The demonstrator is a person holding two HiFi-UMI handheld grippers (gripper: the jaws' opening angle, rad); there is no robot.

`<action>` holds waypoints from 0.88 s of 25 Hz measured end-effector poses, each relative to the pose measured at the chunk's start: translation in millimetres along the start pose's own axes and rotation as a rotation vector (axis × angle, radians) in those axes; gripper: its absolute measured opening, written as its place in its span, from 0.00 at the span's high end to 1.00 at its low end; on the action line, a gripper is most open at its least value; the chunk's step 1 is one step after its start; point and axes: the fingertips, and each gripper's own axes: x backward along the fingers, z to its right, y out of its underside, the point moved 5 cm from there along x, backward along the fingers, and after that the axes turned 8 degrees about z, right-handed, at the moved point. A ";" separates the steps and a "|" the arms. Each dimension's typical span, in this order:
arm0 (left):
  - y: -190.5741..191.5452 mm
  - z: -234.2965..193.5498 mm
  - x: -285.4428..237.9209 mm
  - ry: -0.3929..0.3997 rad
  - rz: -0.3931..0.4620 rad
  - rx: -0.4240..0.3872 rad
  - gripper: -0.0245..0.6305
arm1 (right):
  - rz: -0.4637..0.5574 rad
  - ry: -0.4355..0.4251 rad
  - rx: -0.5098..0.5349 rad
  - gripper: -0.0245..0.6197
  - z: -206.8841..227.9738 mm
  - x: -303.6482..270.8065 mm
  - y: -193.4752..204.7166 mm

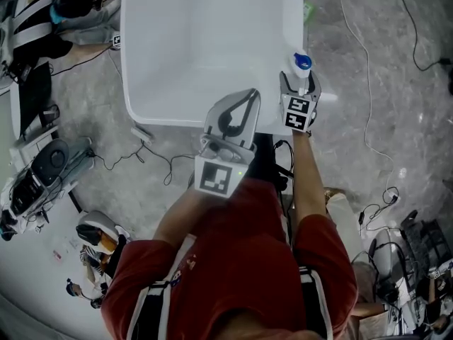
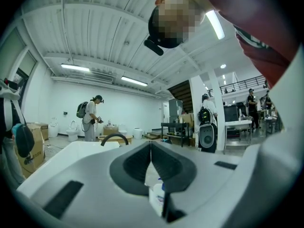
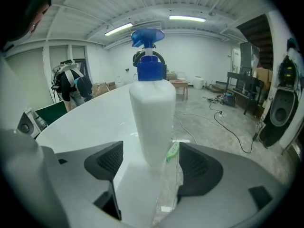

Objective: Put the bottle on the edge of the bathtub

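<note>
On the bathtub edge point(image 3: 90, 122), the bottle point(image 3: 152, 113) base blurs.

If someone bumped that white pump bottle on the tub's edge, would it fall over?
Probably fairly tippy: the bottle is tall and slim, with a pump on top. The bathtub edge looks smooth and glossy, so it might also slide.

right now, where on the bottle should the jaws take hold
Take the bottle by its white body, below the blue pump, from the right gripper's side. It stands upright on the bathtub rim, and the body's straight sides suit the jaws. The pump is narrow.
</note>
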 end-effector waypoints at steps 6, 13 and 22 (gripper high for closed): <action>-3.0 -1.3 11.8 0.005 0.016 0.000 0.94 | 0.003 0.005 0.004 0.41 -8.3 10.3 -0.1; -6.5 -3.4 29.3 0.010 0.008 0.032 0.94 | 0.013 0.023 -0.007 0.41 -21.2 36.1 -5.4; -15.8 -26.1 47.3 0.003 0.017 0.058 0.94 | 0.019 0.076 -0.023 0.41 -33.7 79.5 -23.9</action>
